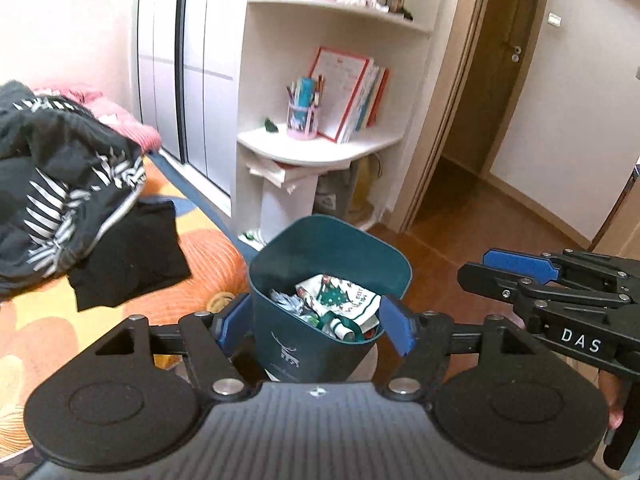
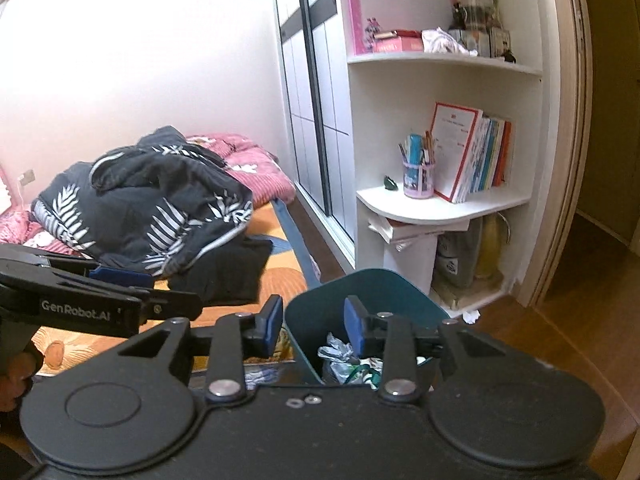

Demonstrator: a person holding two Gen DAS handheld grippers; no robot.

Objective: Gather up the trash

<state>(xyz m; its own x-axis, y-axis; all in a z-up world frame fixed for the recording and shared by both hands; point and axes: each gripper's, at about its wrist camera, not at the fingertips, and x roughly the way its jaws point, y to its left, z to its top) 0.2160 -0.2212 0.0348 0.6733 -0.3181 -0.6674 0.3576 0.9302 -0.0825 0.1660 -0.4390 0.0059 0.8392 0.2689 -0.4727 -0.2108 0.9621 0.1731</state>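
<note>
The teal trash bin (image 1: 316, 344), wrappers inside, stands directly below and ahead of both claws, left gripper (image 1: 316, 322) and right gripper (image 2: 312, 330), jaws apart, gripping nothing.

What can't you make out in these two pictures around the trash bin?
- Bin base: left wrist view, hidden behind the gripper body.
- Trash deeper in the bin: both views, hidden by bin walls and the right gripper's finger.
- Writing on the red-framed sheet: too small.
- Left gripper: whether its pads touch the bin, unclear.
</note>
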